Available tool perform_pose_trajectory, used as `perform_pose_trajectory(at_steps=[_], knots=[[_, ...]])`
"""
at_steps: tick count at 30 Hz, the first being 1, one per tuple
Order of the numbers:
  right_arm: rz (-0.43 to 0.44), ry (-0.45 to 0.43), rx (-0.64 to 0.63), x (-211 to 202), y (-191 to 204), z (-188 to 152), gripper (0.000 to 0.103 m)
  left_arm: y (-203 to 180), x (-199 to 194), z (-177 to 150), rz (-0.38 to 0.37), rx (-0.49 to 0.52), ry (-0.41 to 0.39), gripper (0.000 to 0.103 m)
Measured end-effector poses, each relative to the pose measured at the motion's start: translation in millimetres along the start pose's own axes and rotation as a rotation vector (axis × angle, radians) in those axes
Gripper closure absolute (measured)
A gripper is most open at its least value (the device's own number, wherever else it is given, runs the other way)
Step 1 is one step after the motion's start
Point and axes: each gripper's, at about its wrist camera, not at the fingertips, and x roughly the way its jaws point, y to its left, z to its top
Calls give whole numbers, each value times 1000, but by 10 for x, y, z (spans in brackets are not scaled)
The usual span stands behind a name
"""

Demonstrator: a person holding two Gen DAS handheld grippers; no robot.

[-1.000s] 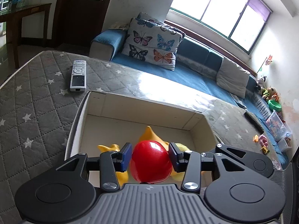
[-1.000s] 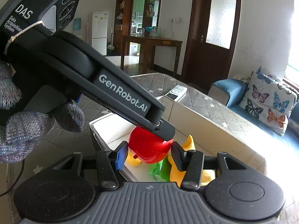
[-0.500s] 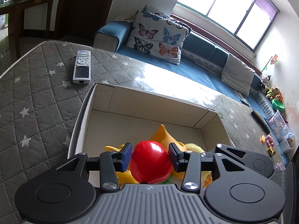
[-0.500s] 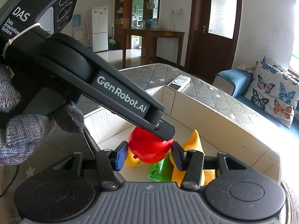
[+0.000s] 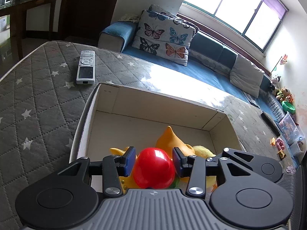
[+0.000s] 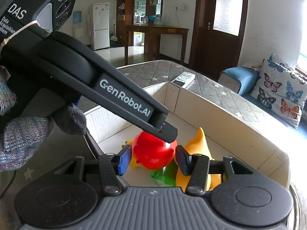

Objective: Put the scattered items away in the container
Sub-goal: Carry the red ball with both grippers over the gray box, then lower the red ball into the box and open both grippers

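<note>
1. While the red toy [image 5: 154,167] hangs low over the box [image 5: 161,103] floor, pinched between the pads of the left gripper [image 5: 153,161], the step in hand looks like the drop-off of one more scattered item.
2. The red toy sits squarely between the two blue pads, both of which appear to touch its sides, so the left gripper is clamped on it; below and behind it lie yellow toys [image 5: 172,140] and a green piece [image 6: 163,174] already in the box.
3. Next, I judge, the pads need to part so the toy settles among the others, then the tool lifts clear of the box wall.
4. The right gripper [image 6: 151,160] hovers just beside, its pads apart with nothing between them, the red toy [image 6: 151,153] showing beyond.
5. A remote [image 5: 86,67] lies outside on the quilted mattress [image 5: 38,105], perhaps the next item.
</note>
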Motion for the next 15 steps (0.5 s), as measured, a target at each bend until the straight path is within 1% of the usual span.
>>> perform_pose_trajectory(at_steps=[11,15], knots=[[-14,-18,-4,-83,46,30,51,-30,-110,-9,9,6,-21,58],[-25,-27,3,-144,50,26,50,-51,-184,-28,13,11,-35,58]])
